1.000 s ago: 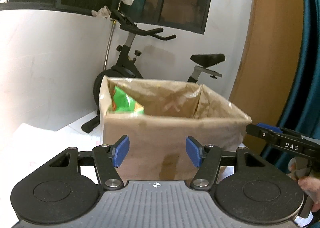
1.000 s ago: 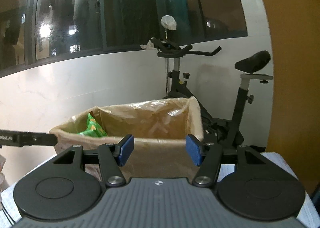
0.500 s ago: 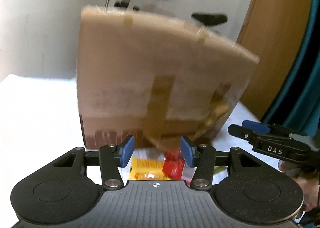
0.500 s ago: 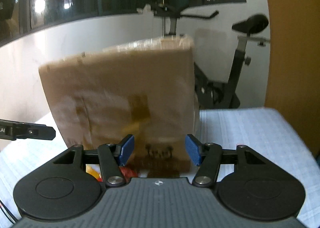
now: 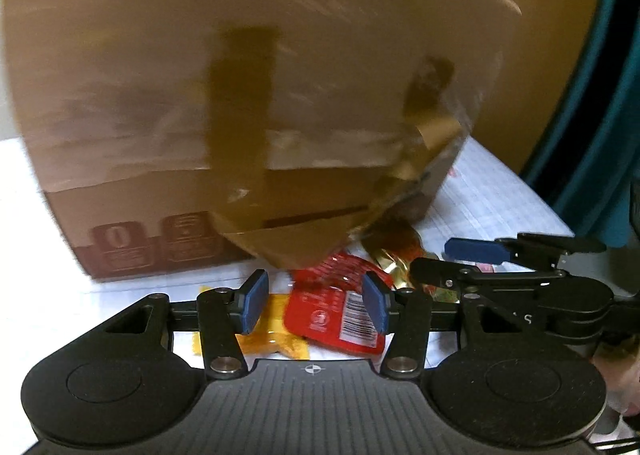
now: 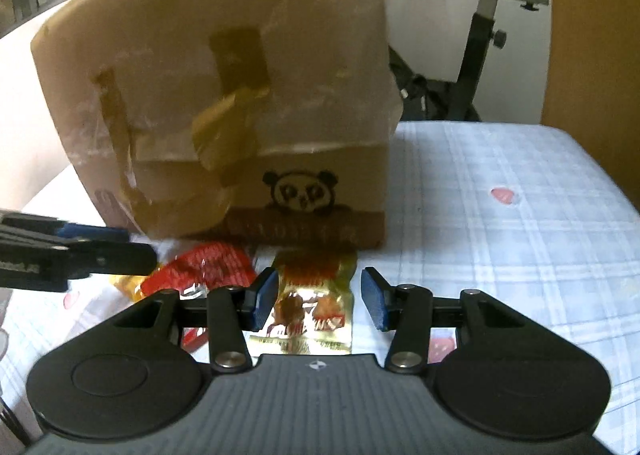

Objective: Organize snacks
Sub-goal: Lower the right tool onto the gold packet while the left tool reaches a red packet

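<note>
One cardboard box (image 5: 248, 95) is seen, standing on one surface (image 6: 500, 183) covered by a checked cloth. Three snack packets are counted in front of the box: one red packet (image 5: 336, 311), one yellow packet (image 5: 276, 339) and one gold packet (image 6: 312, 307). In the left wrist view the gold one is only partly visible, and whether further small wrappers lie beside it cannot be told. Two claws are counted, the left claw (image 5: 316, 305) and the right claw (image 6: 318, 303), each with two blue pads. One exercise bike (image 6: 488, 27) is seen behind the surface. One panda drawing (image 6: 302, 191) is counted on the box, and several strips of brown tape, too blurred to count.
</note>
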Tool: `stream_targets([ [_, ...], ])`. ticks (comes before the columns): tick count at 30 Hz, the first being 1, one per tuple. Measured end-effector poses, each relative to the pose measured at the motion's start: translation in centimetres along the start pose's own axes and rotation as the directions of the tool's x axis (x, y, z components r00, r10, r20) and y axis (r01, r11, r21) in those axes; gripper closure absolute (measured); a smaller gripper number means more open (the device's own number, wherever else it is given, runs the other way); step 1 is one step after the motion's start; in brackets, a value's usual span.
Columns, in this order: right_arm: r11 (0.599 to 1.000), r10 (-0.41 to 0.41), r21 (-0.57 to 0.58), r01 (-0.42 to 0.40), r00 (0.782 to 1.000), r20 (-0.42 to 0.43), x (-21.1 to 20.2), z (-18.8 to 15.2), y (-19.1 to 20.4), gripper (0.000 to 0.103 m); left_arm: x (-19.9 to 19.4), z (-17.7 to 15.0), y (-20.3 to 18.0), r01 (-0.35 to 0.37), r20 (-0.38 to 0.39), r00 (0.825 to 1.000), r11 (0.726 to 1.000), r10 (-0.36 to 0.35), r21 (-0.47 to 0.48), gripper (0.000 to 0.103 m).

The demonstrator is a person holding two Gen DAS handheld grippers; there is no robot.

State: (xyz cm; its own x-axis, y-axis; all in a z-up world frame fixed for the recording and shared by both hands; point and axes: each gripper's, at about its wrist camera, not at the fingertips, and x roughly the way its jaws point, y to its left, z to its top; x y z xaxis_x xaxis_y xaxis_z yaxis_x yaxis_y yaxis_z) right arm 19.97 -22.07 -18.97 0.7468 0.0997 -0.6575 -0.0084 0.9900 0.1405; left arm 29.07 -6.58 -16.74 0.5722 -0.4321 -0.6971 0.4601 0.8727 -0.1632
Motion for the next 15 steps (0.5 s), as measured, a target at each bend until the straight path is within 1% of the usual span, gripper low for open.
stream_targets([
  [3,1.000,-0.007,0.000,0.007,1.000,0.004,0.0,-0.5,-0.1,0.055,1.2,-0.4,-1.1,0.009,-0.022,1.000,0.999,-0.009,0.038,0.047],
  [4,1.000,-0.007,0.008,0.006,1.000,0.006,-0.1,-0.7,-0.3,0.056,1.4,-0.4,-1.3,0.013,-0.026,1.000,0.999,-0.011,0.051,0.045],
  [5,1.000,-0.008,0.015,0.008,1.000,0.007,-0.1,-0.8,-0.5,0.060,1.6,-0.5,-1.6,0.014,-0.027,1.000,0.998,-0.012,0.068,0.042],
  [6,1.000,-0.010,0.023,0.010,1.000,0.007,-0.1,-1.0,-0.7,0.063,2.0,-0.6,-1.9,0.013,-0.028,1.000,0.996,-0.010,0.088,0.042],
  [9,0.999,-0.007,0.046,0.006,1.000,0.022,-0.3,-1.4,-1.2,0.068,2.9,-0.7,-2.6,0.006,-0.046,0.999,0.992,0.000,0.126,0.042],
  [11,0.999,-0.003,0.053,0.002,1.000,0.028,-0.4,-1.5,-1.3,0.068,3.3,-0.9,-2.7,-0.001,-0.060,0.998,0.991,0.009,0.134,0.040],
  [15,0.998,-0.001,0.055,-0.001,1.000,0.032,-0.5,-1.5,-1.2,0.068,3.5,-1.1,-2.9,-0.014,-0.048,0.999,0.988,0.021,0.154,0.038],
])
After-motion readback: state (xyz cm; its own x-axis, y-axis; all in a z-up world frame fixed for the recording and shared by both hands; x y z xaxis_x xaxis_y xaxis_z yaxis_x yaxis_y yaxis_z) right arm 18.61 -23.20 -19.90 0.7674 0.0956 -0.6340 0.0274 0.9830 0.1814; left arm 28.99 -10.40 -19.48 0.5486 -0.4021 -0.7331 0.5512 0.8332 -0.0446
